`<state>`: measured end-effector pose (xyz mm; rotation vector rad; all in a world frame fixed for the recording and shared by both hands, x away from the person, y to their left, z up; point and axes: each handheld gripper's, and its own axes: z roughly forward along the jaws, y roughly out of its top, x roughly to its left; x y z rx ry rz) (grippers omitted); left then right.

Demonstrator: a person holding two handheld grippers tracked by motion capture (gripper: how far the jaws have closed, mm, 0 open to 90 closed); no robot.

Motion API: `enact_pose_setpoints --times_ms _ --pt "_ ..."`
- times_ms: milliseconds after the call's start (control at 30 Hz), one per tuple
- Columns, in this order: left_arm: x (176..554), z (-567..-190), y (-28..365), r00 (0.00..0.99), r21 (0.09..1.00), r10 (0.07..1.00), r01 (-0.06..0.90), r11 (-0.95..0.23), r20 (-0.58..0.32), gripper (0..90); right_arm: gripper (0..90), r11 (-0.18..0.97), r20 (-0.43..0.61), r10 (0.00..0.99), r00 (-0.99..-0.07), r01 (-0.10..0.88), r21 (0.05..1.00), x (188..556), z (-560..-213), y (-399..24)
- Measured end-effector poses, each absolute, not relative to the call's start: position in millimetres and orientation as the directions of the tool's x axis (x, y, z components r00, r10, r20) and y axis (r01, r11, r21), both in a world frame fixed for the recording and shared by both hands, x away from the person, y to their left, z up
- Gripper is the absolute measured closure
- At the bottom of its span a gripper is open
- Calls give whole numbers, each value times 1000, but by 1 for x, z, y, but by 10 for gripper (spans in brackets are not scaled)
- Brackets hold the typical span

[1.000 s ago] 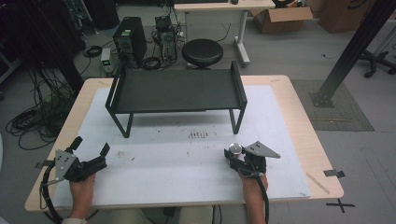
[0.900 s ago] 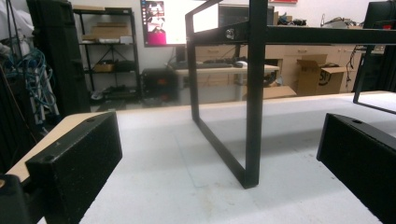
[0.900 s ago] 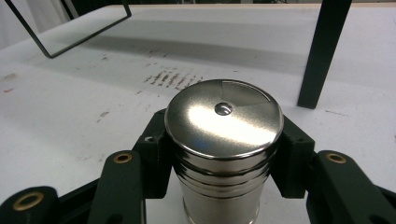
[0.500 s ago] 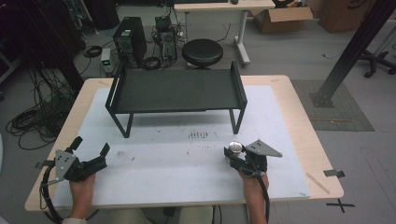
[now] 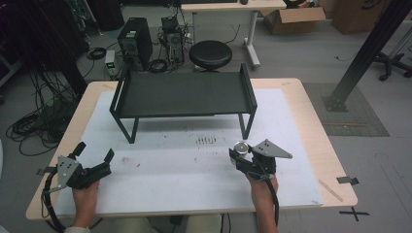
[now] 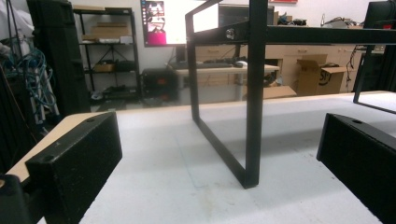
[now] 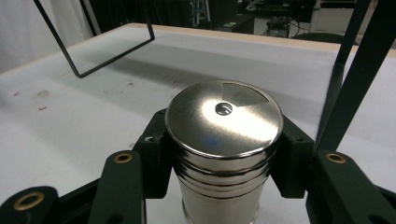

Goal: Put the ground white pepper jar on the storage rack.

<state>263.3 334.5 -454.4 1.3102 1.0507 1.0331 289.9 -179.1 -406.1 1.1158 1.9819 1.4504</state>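
The right gripper (image 5: 239, 156) clamps a steel canister (image 7: 224, 149) upright; the shelf leg (image 7: 359, 70) at two o'clock could snag it. The left gripper (image 5: 92, 158) gapes wide, empty.

Counts:
- one black metal rack (image 5: 184, 94), table's 12 o'clock side
- one white mat (image 5: 194, 160) on one wooden table (image 5: 316, 121)
- one steel canister (image 7: 224, 144)
- two grippers: left gripper (image 5: 93, 156) at 8 o'clock, right gripper (image 5: 236, 154) at 5 o'clock
- one round black stool (image 5: 210, 55) beyond table, 12 o'clock
- two cardboard boxes (image 5: 295, 19), floor, 1 o'clock
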Motion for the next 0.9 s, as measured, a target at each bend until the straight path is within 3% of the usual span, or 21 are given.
enact_pose_setpoints --times_ms 900 --pt "263 -454 334 224 1000 975 11 4 -6 4 487 123 69 783 -619 263 957 307 -347 -167"
